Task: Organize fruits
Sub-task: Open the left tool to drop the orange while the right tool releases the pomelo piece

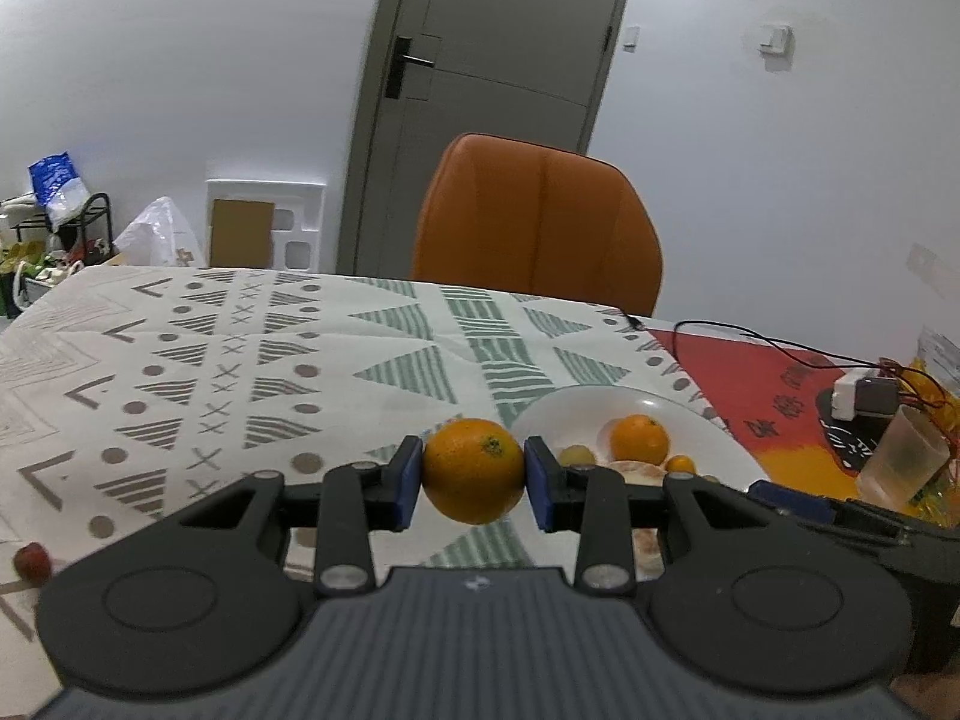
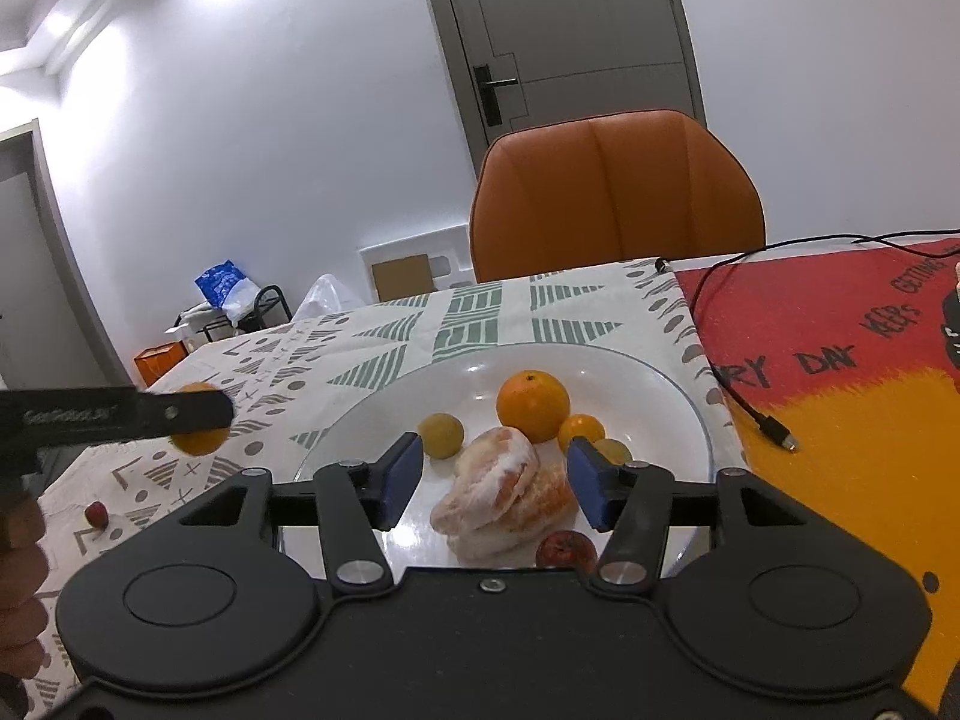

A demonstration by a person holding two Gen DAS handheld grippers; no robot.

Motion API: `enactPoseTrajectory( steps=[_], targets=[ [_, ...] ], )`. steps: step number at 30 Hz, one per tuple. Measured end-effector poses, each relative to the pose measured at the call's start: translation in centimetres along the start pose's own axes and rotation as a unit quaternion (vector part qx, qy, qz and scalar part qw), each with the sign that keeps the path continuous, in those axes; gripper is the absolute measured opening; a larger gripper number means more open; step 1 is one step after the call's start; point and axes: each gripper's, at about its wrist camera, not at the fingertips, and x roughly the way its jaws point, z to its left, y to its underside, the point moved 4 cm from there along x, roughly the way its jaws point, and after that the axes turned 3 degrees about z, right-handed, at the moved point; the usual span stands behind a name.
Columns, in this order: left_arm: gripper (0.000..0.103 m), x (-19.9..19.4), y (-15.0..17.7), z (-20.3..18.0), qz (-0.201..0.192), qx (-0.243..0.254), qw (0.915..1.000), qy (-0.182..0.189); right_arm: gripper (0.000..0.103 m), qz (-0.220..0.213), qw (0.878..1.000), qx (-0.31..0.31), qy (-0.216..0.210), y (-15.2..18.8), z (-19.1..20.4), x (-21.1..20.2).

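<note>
left tool (image 1: 474, 471) pinching orange (image 1: 474, 468) at its widest girth | firm, round, waxy, likely to roll | right tool (image 2: 492, 483) spread above peeled segments (image 2: 504, 489), soft | plate (image 2: 672, 402) at 2 o'clock

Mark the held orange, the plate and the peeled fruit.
held orange (image 1: 474, 471), left wrist view, middle of its skin
plate (image 2: 672, 387), right wrist view, bare rim
peeled fruit (image 2: 498, 489), right wrist view, top segment

Left gripper (image 1: 474, 471) tilted downward, pads clamped on an orange (image 1: 474, 471). Right gripper (image 2: 492, 480) tilted downward, jaws apart, nothing gripped.
</note>
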Motion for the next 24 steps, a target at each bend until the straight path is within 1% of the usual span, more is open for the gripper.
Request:
enactPoseTrajectory(
  steps=[8,11,13,16,19,21,24],
  targets=[
    [0.035,0.5,-0.3,-2.1,0.002,0.006,0.9995,0.031,0.054,-0.002,1.0,0.005,0.009,0.4,-0.6,-0.6],
    [0.039,0.1,-0.5,-2.4,-0.01,0.01,0.9994,0.03,0.054,-0.001,1.0,0.011,0.013,0.7,-1.0,-0.8],
    [0.039,-0.1,-0.5,-2.3,-0.012,0.01,0.9995,0.029,0.054,-0.001,1.0,0.012,0.015,0.9,-1.1,-1.0],
    [0.041,-0.5,-0.5,-1.5,-0.013,0.006,0.9998,0.015,0.054,0.001,1.0,0.014,0.016,1.1,-1.2,-1.1],
    [0.052,-1.1,-0.2,-0.6,-0.014,0.006,0.9999,0.0,0.054,0.001,1.0,0.013,0.012,1.2,-1.0,-1.1],
    [0.062,-1.4,0.1,0.2,-0.015,0.004,0.9998,-0.01,0.056,0.001,1.0,0.012,0.011,1.3,-0.9,-1.1],
    [0.07,-1.8,0.5,1.3,-0.012,0.003,0.9996,-0.026,0.056,0.003,1.0,0.012,0.01,1.5,-0.7,-1.1]
  ],
)
